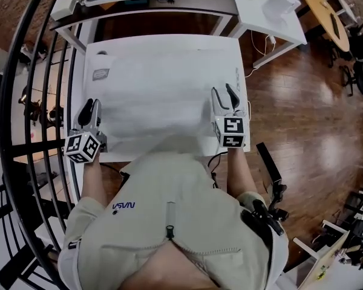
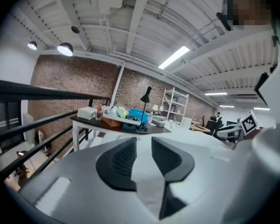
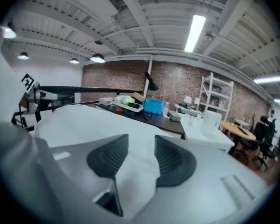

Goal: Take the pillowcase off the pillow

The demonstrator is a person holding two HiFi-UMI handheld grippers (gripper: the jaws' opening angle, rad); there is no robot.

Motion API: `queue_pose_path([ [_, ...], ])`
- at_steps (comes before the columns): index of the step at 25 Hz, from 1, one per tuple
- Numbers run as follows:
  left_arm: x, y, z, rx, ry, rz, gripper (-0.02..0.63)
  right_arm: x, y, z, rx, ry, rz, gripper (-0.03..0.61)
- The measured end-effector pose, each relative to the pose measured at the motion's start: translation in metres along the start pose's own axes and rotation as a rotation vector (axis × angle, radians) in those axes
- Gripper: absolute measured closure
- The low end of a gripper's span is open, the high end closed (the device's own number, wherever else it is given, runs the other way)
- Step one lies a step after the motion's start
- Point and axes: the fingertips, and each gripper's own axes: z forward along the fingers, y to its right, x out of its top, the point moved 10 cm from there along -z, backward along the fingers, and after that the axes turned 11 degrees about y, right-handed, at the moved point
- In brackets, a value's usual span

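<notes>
The pillow in its white pillowcase [image 1: 163, 89] lies flat and covers most of a white table [image 1: 169, 38]. My left gripper [image 1: 91, 106] is at its near left corner, and my right gripper [image 1: 224, 91] is at its near right corner. In the left gripper view the left gripper [image 2: 143, 148] has a narrow gap between its pads, with white pillowcase cloth [image 2: 144, 181] running through it. In the right gripper view the right gripper [image 3: 141, 148] stands wider. A bunched fold of the cloth [image 3: 137, 176] fills its gap and sags towards the camera. Neither pair of pads visibly presses the cloth.
A black railing [image 1: 24, 101] curves along the left side. Behind the table stand a dark desk [image 1: 169, 8] with clutter and a white table [image 1: 266, 11]. Wooden floor [image 1: 302, 119] lies to the right. The person's beige-clad body [image 1: 169, 222] is at the table's near edge.
</notes>
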Motion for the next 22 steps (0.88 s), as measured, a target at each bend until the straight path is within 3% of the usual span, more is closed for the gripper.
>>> queue_pose_path([
  [3,0.007,0.029,0.019,-0.099,-0.004,0.141,0.531,-0.012,-0.022,0.022,0.074,-0.037,-0.042,0.468],
  [6,-0.024,0.051,0.05,-0.186,-0.175,0.304,0.566,-0.044,-0.028,0.049,0.086,-0.17,-0.027,0.489],
  [8,-0.053,0.054,0.065,-0.211,-0.263,0.359,0.573,-0.057,-0.031,0.06,0.093,-0.197,-0.015,0.489],
  [10,-0.072,0.054,0.071,-0.218,-0.286,0.37,0.595,-0.061,-0.034,0.062,0.103,-0.191,-0.004,0.489],
  [15,-0.059,0.054,0.072,-0.189,-0.225,0.338,0.594,-0.057,-0.022,0.054,0.061,-0.136,-0.003,0.491],
  [17,-0.037,0.056,0.063,-0.164,-0.158,0.307,0.599,-0.038,-0.018,0.041,0.029,-0.08,0.004,0.505],
  [19,-0.016,0.063,0.053,-0.149,-0.073,0.277,0.607,-0.019,-0.018,0.024,0.0,-0.029,0.028,0.568],
  [22,0.0,0.074,0.039,-0.142,-0.005,0.258,0.607,-0.006,-0.029,0.003,-0.003,0.004,0.067,0.574],
])
